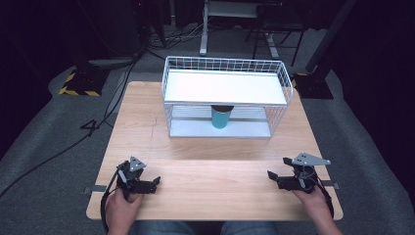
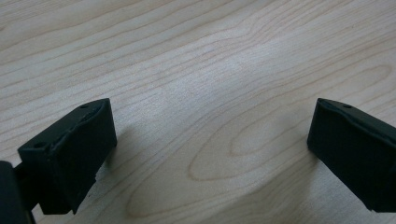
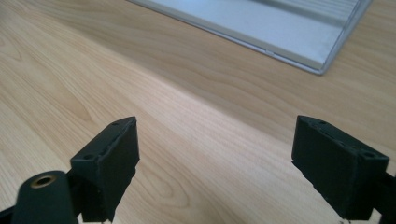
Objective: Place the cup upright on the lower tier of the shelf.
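Setting: a light wooden table (image 1: 147, 127) under a fixed overhead camera, dark floor and cables beyond it.
Landmark: a white wire rack (image 1: 226, 95) with two shelves stands on the far half of the table, its open front toward the person.
Cup: a teal cup (image 1: 221, 117) stands upright on the rack's lower shelf, near the middle and just under the upper shelf.
Left gripper: the left gripper (image 1: 152, 183) rests low over the near edge of the table, well in front of the rack and off toward its left corner; its jaws stand spread with only bare wood between them.
Right gripper: the right gripper (image 1: 272, 175) is held over the table in front of the rack's right end, pointing inward; its jaws stand apart with nothing between them.
Rack base: the grey edge of the lower shelf (image 3: 261, 28) lies ahead of the right gripper, apart from its jaws.
Hands: both of the person's hands grip the tools from the near side, well apart from the cup.
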Available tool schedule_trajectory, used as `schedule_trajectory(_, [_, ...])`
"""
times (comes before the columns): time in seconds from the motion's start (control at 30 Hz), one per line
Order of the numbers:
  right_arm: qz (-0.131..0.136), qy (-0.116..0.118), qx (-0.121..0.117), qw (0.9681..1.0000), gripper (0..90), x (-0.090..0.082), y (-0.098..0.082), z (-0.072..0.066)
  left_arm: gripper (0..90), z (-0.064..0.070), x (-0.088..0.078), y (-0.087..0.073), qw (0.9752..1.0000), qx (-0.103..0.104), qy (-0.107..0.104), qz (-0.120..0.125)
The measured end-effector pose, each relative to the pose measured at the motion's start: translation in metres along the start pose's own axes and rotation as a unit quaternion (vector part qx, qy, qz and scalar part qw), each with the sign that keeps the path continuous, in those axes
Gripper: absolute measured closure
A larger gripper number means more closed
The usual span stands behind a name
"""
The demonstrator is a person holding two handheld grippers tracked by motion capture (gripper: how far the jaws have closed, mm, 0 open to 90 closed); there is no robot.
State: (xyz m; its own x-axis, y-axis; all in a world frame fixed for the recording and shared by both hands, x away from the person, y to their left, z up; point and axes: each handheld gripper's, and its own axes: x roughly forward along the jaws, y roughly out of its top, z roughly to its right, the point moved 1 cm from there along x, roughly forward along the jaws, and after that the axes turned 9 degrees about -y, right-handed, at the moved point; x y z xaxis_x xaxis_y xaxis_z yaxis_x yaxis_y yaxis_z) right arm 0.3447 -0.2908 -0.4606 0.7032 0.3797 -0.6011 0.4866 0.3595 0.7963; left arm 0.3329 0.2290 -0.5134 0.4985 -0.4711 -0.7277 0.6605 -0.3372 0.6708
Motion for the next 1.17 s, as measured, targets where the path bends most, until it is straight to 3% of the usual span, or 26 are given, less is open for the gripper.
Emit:
schedule_trajectory(0.53, [-0.038,-0.019,0.004,0.9991,15.0,0.012,-0.044,0.002,1.7,0.0,0.0,0.0,1.0,0.0,0.002,-0.001])
schedule_trajectory(0.63, [-0.056,-0.023,0.004,0.9982,13.3,0.017,-0.049,0.001,1.8,-0.001,0.0,0.0,1.0,0.001,0.002,-0.001])
schedule_trajectory(0.8, [-0.051,-0.036,-0.002,0.9981,11.3,0.018,-0.05,-0.001,1.8,0.0,0.0,0.001,1.0,0.0,0.002,-0.001])
schedule_trajectory(1.17, [-0.053,-0.031,-0.005,0.9981,9.9,0.018,-0.05,-0.001,1.7,0.0,0.0,0.001,1.0,0.0,0.003,-0.001])
